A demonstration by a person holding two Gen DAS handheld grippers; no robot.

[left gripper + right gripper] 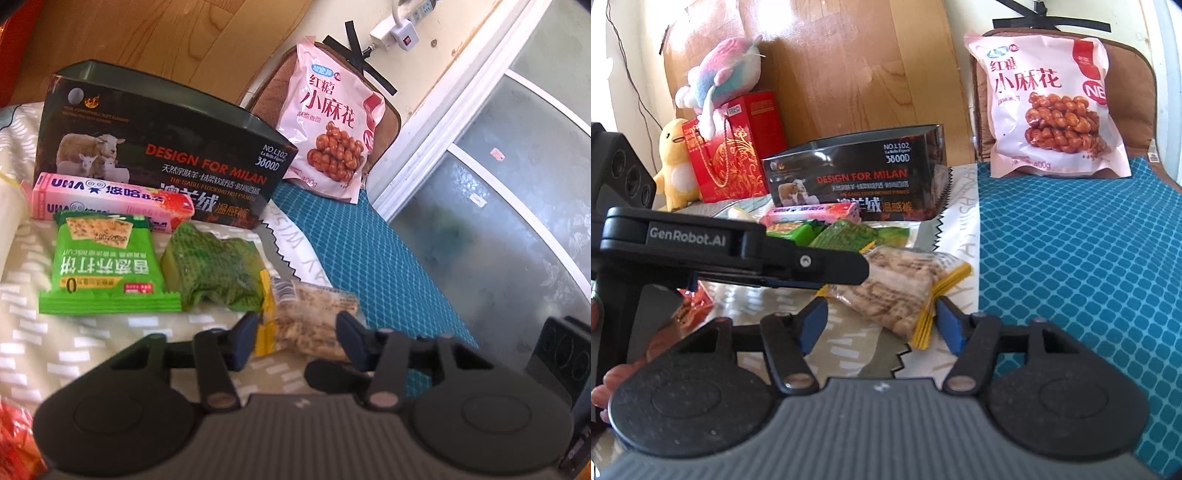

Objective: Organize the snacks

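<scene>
A bed with a pale patterned cover and a teal quilted mat holds a row of snacks. A clear packet of pale biscuits with yellow crimped ends lies on the cover near the mat's edge. Its long axis runs on a diagonal in the right wrist view, one yellow end toward the camera, the other toward the mat.

The left gripper has its jaws either side of the packet's near end; whether they press on it I cannot tell. The right gripper has jaws released, straddling the near yellow end without touching.

Beyond lie a green cracker packet, a dark green net-patterned pack, a pink UHA candy box, and an open dark carton printed "DESIGN FOR MILAN". A large pink bag of fried dough twists leans against a brown cushion.

The grip probably works best across the packet's short width, pressed gently so the biscuits don't crack.
</scene>
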